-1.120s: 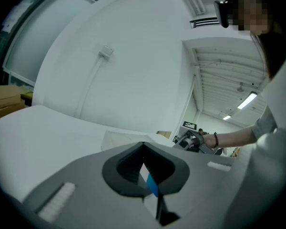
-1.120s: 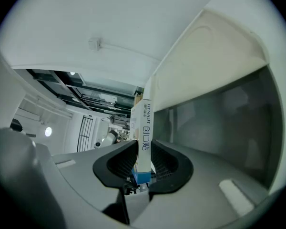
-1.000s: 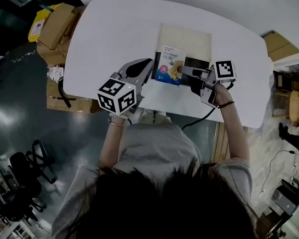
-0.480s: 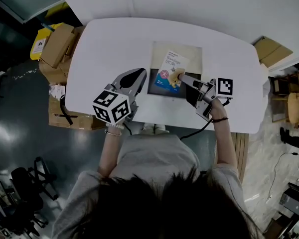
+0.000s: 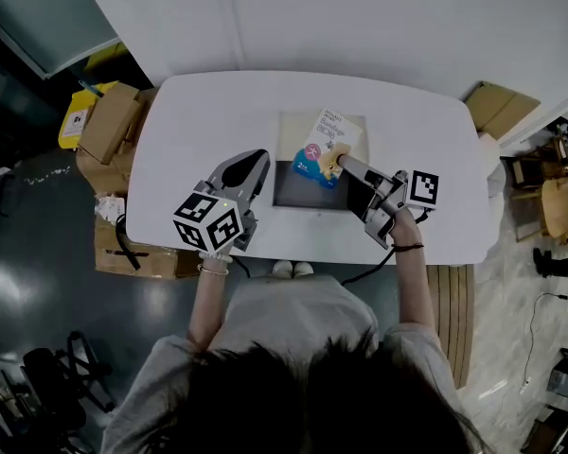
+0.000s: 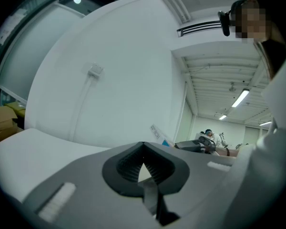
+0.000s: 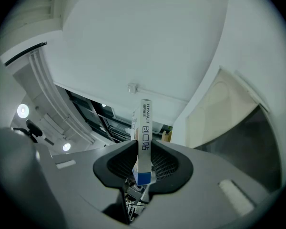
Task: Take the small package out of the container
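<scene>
While my right gripper (image 5: 339, 164), held level, clenches the flat white-and-blue cardboard package (image 5: 320, 148) above the shallow open container (image 5: 298, 194), my left gripper (image 5: 254, 162) hovers clenched and empty beside it.

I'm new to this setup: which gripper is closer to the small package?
Right. The right gripper is clamped on the small package, holding it over the container. The left gripper, shut and empty, is to the package's left, not touching it.

On table (image 5: 199, 121), small package (image 5: 320, 147) over container (image 5: 292, 197); cardboard boxes (image 5: 109, 123) at left.
</scene>
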{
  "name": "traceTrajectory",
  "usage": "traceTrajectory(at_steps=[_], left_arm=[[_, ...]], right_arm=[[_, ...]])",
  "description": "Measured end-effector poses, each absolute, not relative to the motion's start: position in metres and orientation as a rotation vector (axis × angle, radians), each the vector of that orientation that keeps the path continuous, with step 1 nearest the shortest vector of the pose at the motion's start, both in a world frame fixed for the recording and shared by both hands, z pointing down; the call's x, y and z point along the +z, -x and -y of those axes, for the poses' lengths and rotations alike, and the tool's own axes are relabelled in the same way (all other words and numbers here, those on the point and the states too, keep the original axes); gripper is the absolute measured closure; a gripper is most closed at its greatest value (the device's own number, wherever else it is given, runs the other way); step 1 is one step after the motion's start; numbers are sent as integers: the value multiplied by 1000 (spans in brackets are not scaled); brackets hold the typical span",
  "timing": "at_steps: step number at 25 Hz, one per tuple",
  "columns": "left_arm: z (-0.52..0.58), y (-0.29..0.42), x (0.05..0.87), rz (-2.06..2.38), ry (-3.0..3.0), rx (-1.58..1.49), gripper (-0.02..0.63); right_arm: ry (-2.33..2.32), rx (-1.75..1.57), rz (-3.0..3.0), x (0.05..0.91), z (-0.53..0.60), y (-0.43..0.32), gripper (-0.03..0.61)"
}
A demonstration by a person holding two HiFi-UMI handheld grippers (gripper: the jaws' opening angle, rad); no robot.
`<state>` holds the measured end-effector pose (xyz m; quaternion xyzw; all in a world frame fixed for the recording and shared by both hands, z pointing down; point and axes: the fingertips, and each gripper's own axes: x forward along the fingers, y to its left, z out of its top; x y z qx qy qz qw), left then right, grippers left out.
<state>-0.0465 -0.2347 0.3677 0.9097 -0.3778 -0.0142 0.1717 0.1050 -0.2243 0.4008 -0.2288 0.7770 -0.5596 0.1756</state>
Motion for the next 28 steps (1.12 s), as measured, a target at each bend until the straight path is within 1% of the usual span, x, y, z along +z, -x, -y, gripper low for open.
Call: traceTrajectory(at_steps=[6,18,28], left_arm=[[237,35,354,1074,-2607,-55,621],[239,36,342,1065,-2647,-91,621],[240,27,328,1061,-2689,-114,621]], right_arm=[[650,-1507,-2167,385,225,-123,472],[619,-1390,-2105,363,223,-126,473],[631,-1275,-2067,341,222,-144,472]])
